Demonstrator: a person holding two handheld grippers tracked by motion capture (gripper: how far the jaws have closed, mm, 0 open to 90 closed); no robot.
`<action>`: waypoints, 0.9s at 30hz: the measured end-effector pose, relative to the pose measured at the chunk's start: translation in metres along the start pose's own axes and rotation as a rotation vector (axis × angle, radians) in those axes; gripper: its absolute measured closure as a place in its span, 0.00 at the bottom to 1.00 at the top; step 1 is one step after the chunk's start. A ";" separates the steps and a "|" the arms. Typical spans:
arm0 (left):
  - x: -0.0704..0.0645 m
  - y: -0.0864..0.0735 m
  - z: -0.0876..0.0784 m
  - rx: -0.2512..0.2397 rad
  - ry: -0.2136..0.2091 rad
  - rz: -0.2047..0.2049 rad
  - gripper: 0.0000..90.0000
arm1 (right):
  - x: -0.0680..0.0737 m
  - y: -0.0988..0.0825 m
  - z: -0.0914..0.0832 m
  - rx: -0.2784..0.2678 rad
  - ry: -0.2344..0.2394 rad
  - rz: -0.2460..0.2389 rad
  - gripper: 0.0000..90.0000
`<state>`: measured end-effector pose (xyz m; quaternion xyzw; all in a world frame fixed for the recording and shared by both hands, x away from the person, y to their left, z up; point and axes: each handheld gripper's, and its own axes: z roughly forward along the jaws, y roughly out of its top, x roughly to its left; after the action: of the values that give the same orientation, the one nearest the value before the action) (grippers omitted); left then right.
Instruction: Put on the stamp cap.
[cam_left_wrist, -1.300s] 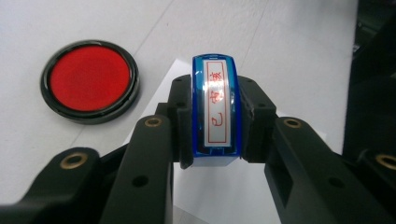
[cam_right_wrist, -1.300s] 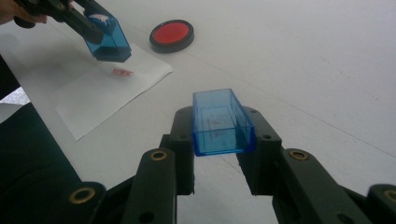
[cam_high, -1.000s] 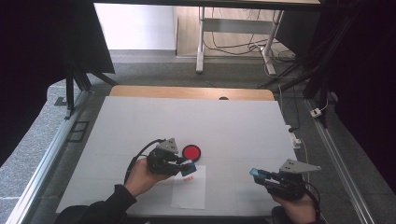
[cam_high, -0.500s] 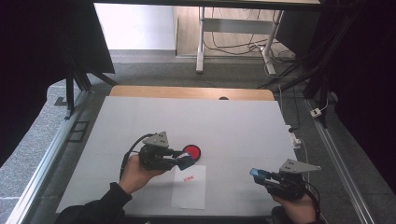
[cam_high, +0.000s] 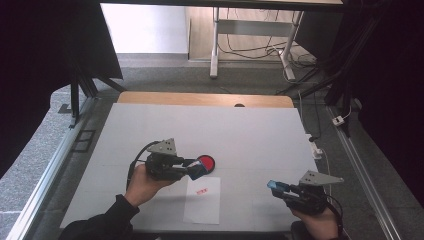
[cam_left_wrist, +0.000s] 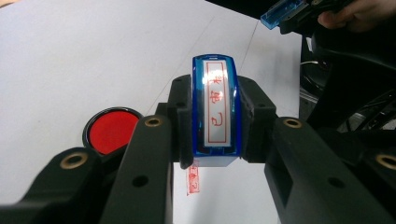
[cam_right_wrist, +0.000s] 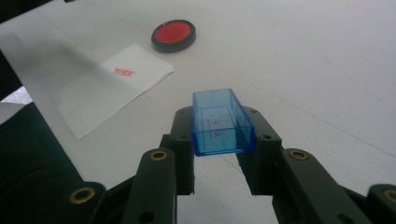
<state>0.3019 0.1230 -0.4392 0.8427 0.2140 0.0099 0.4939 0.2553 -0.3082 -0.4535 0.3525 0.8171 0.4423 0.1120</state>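
My left gripper (cam_high: 196, 170) (cam_left_wrist: 214, 126) is shut on a blue stamp (cam_left_wrist: 215, 109) with a white label bearing red characters; it hangs just above the table. Close beside it lies a round red ink pad (cam_high: 205, 162) (cam_left_wrist: 111, 130) (cam_right_wrist: 173, 34) in a black case. A white paper sheet (cam_high: 203, 200) (cam_right_wrist: 112, 86) lies below the stamp, marked with a red rectangular imprint (cam_high: 201, 190) (cam_left_wrist: 193, 180) (cam_right_wrist: 123, 71). At the near right my right gripper (cam_high: 275, 186) (cam_right_wrist: 223, 140) is shut on the stamp's clear blue cap (cam_right_wrist: 221, 122) (cam_left_wrist: 283, 12), held over bare table.
The white table (cam_high: 240, 135) has a wooden strip along its far edge (cam_high: 200, 99). Metal rails run down both sides. Beyond the table stand desk legs and loose cables on a grey floor. Black cloth hangs left and right.
My left gripper has risen and drawn back to the left with the stamp, off the paper, leaving the red imprint showing. The right gripper has stayed put.
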 end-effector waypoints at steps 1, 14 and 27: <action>0.000 0.000 0.000 0.003 -0.001 0.001 0.78 | 0.001 0.001 0.000 -0.001 0.002 -0.004 0.76; 0.001 0.000 0.000 0.015 -0.009 0.025 0.78 | 0.010 0.011 0.007 -0.010 0.056 -0.055 0.76; 0.003 0.001 -0.001 0.009 -0.023 0.042 0.78 | 0.021 0.027 0.023 -0.022 0.131 -0.078 0.76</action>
<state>0.3046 0.1249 -0.4383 0.8492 0.1903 0.0095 0.4924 0.2644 -0.2700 -0.4427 0.2892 0.8309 0.4688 0.0793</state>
